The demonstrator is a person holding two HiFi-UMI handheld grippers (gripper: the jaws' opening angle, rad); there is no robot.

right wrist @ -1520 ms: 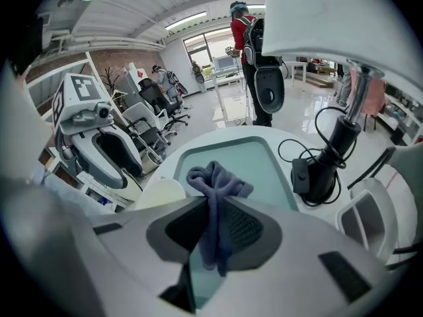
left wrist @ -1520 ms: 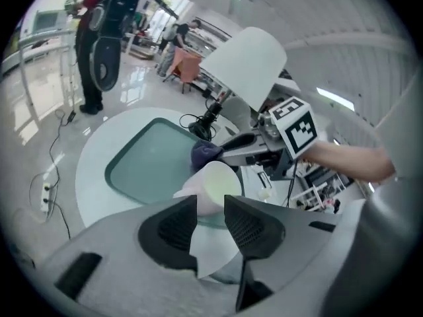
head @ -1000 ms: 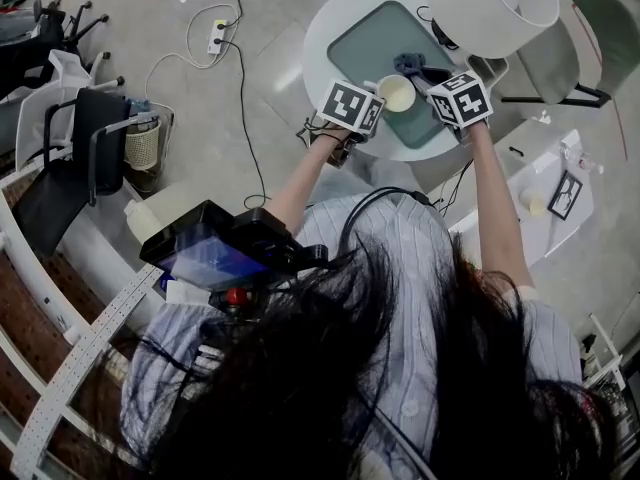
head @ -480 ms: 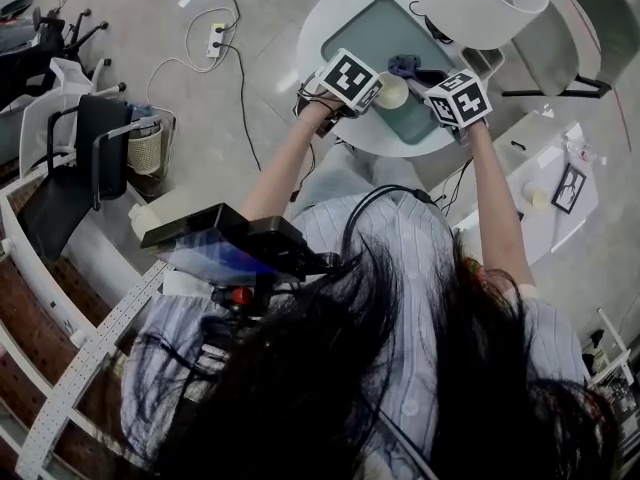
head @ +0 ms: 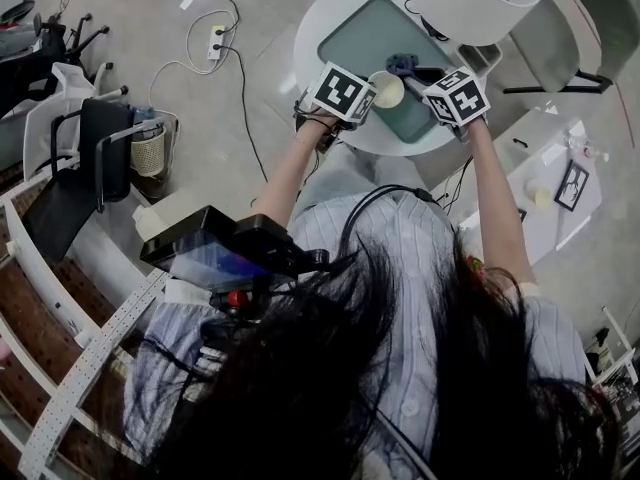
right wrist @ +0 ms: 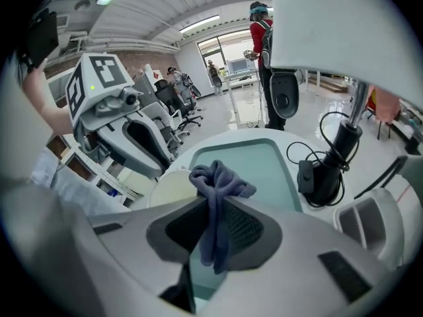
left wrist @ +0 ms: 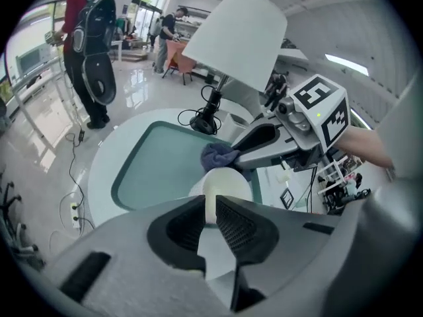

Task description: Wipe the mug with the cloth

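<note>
Since my left gripper point(left wrist: 210, 222) has its jaws drawn narrow on a thin white part of the mug point(left wrist: 225, 185) (wall or handle, I cannot tell which), I judge the hold firm but small. The mug looks like glazed ceramic: stiff, fairly heavy for that pinch, slippery and breakable, so it could twist if I press hard on it. It sits over the near right part of the green mat point(head: 372, 30) on the round counter point(head: 322, 20).

My right gripper point(right wrist: 215, 233) is clamped on the cloth point(right wrist: 215, 180), a soft, light blue-grey bunch hanging limp through the jaws. Its free end lies at the mug's far side, touching or just short of it.

From the head view the mug's mouth looks pale and bare — I see nothing inside, though it is small there.
</note>
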